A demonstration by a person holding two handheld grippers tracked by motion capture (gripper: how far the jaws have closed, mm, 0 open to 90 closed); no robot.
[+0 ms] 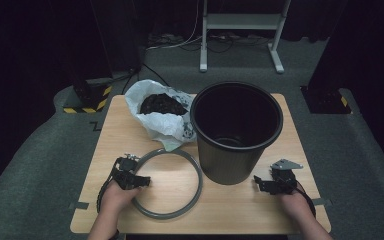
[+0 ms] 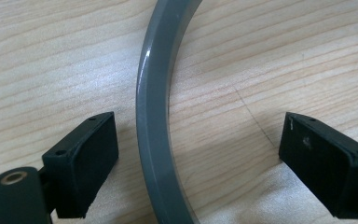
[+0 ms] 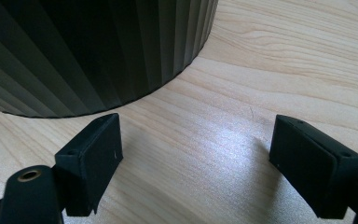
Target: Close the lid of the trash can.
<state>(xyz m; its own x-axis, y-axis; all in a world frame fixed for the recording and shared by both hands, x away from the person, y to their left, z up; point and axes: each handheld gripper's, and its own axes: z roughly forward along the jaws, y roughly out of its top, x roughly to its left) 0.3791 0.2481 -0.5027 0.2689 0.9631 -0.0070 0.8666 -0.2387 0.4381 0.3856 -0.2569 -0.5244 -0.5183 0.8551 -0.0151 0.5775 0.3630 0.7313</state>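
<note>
The grey ring [image 1: 167,183] lies flat on the table [image 1: 240,210], just left of the black bin [image 1: 236,131]. The left gripper [image 2: 198,154] straddles the ring's left arc, jaws spread, pads clear of it. The right gripper [image 3: 196,161] rests spread beside the bin's base. Print on the white bag [image 1: 166,116] behind the ring is unreadable.

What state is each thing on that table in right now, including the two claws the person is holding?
Grey ring: flat on the table, between the left claw's jaws but not pinched.
Black bin: upright, open-topped, nothing seen inside.
White bag: open, slumped against the bin, holding dark stuff.
Left claw: open, straddling the ring.
Right claw: open, holding nothing, beside the bin's base.
Table: wooden, carrying everything.
</note>
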